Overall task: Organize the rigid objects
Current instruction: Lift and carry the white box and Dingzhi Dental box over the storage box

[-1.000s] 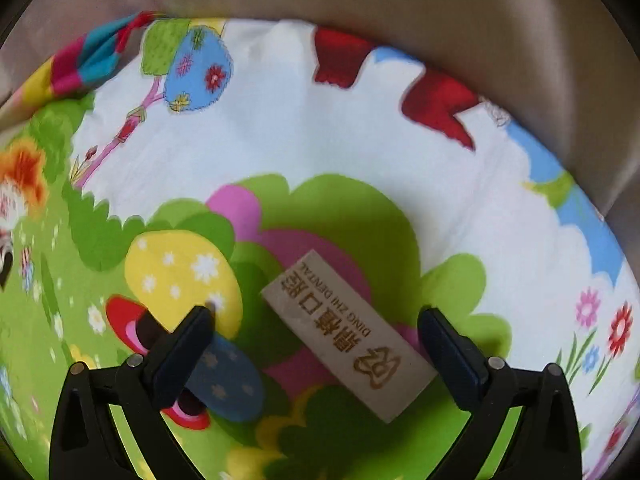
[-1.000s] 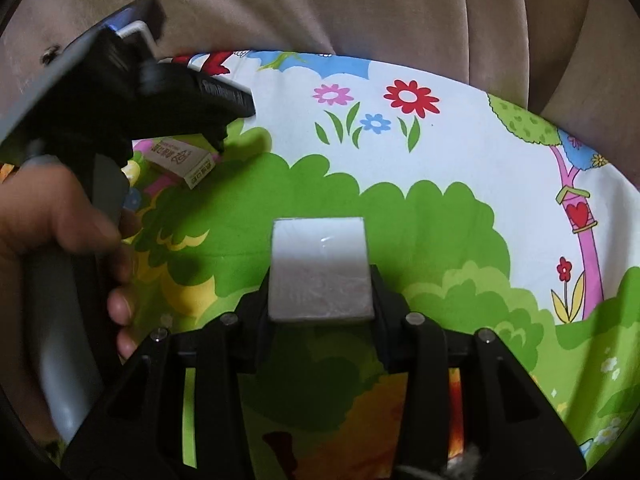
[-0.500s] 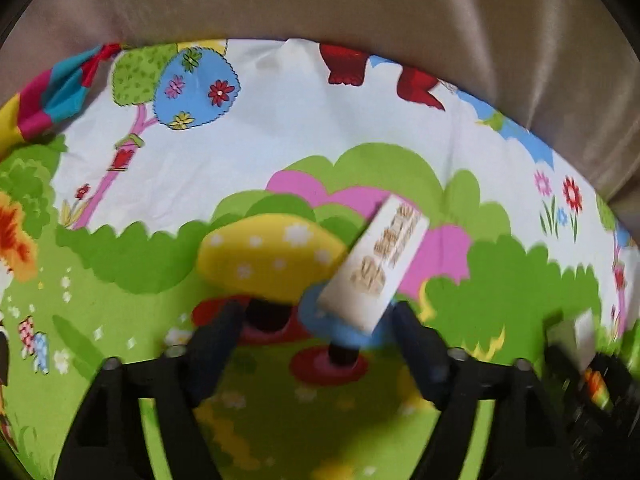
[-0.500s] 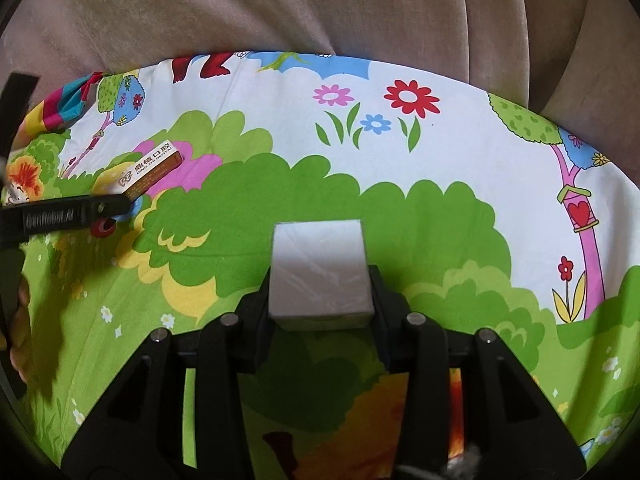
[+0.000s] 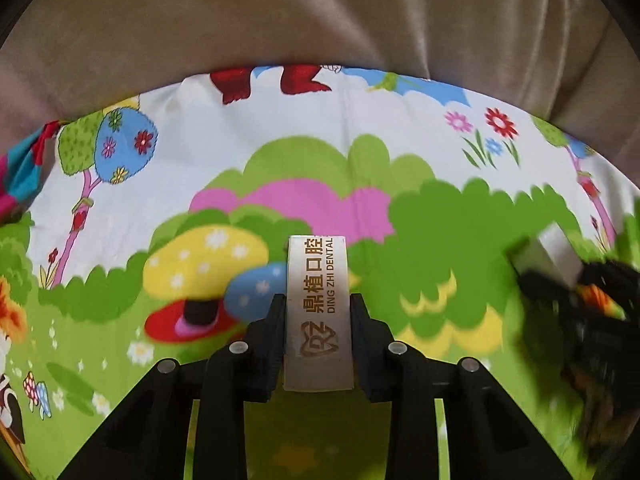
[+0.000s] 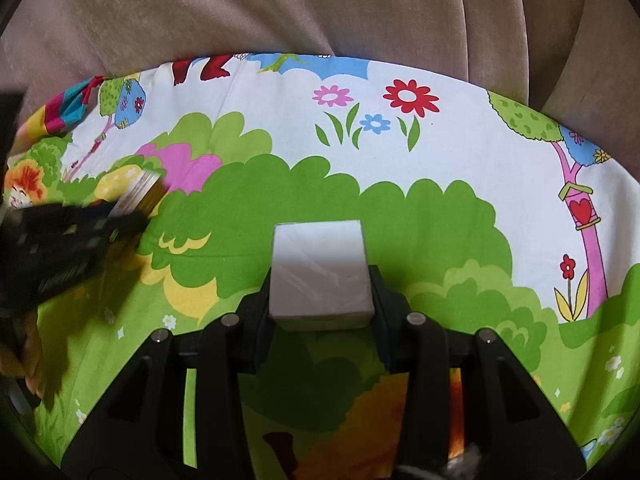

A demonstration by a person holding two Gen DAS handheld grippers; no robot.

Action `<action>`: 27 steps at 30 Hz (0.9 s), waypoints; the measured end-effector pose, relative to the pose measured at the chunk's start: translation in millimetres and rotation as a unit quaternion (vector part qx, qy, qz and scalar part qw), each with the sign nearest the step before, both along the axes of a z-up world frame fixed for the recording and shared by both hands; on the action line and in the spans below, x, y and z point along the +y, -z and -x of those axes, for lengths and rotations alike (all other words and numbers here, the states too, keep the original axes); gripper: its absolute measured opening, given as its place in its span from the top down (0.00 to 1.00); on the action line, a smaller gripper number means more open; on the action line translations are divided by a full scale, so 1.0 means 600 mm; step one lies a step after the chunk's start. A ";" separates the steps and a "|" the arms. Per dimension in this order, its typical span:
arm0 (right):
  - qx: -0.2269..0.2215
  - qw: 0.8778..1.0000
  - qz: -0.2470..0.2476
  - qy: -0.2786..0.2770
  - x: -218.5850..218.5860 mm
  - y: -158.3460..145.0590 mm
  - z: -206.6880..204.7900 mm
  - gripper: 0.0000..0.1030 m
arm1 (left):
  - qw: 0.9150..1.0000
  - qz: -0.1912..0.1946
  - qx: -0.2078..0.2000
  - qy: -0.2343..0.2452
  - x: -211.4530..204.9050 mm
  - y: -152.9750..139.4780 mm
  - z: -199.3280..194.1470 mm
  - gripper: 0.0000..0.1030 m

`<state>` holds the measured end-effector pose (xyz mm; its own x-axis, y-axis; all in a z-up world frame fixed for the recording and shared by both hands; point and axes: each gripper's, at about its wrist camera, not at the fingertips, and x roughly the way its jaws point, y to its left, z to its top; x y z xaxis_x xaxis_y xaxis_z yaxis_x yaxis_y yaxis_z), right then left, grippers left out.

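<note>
Left hand-held gripper point(image 5: 318, 312) clenched on slim printed dental box point(image 5: 318, 304), right hand-held gripper point(image 6: 322, 284) grasping plain white rectangular block point(image 6: 320, 268), above glossy cartoon-print cloth point(image 6: 440, 152).

Box I hold left: slim beige box point(image 5: 319, 312), "DING ZHI DENTAL" print, raised above the cartoon cloth point(image 5: 248, 152).
Block I hold right: plain white block point(image 6: 320, 272), lifted over that cloth.

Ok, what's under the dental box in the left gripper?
Under the dental box, clamped in the left gripper, only the cartoon-print cloth shows. The patch directly beneath the box is covered.
</note>
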<state>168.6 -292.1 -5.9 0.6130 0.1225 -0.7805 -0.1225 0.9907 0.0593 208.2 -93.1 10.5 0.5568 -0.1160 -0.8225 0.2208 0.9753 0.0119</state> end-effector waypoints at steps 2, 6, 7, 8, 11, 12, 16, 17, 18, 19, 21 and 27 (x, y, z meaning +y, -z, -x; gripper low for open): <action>0.001 1.000 -0.021 -0.005 -0.008 0.000 -0.001 0.47 | 1.000 0.013 -0.003 0.007 0.013 0.002 -0.006 0.69; 0.001 0.998 -0.057 -0.005 -0.017 0.000 -0.003 0.42 | 0.999 0.015 -0.027 0.007 0.015 0.007 -0.015 0.68; 0.001 0.999 -0.052 -0.002 -0.014 0.000 -0.003 0.42 | 0.999 0.014 -0.031 0.005 0.013 0.006 -0.019 0.68; 0.001 0.999 -0.041 0.003 -0.009 -0.001 -0.005 0.42 | 0.999 0.014 -0.031 0.004 0.014 0.007 -0.025 0.67; 0.004 1.000 0.001 0.007 0.012 0.000 -0.007 0.42 | 0.999 0.026 -0.031 -0.002 0.011 0.003 -0.036 0.67; 0.005 1.000 0.017 0.007 0.019 0.001 -0.008 0.42 | 0.999 0.027 -0.031 -0.002 0.011 0.006 -0.020 0.67; 0.005 1.000 0.027 0.009 0.024 0.001 -0.009 0.43 | 0.999 0.021 -0.032 -0.002 0.017 0.010 -0.014 0.67; 0.005 1.000 0.028 0.009 0.023 0.001 -0.010 0.44 | 0.999 0.021 -0.033 -0.002 0.018 0.010 -0.014 0.67; 0.004 0.999 0.031 0.009 0.023 0.001 -0.009 0.44 | 0.999 0.021 -0.032 -0.003 0.007 -0.001 -0.006 0.67; 0.005 0.999 0.031 0.009 0.024 0.001 -0.010 0.44 | 0.999 0.023 -0.032 -0.003 0.008 -0.001 -0.006 0.67; 0.005 1.000 0.028 0.013 0.021 0.002 -0.012 0.50 | 0.999 0.018 -0.032 -0.002 0.005 -0.002 -0.006 0.68; 0.000 0.998 0.046 0.034 0.045 -0.010 0.073 0.58 | 1.000 -0.003 -0.021 0.023 0.004 -0.007 0.085 0.70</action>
<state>125.0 -264.9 -0.1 0.6177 0.0086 -0.7864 -0.0557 0.9979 -0.0328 157.3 -90.8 14.8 0.5851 -0.1370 -0.7993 0.2651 0.9638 0.0288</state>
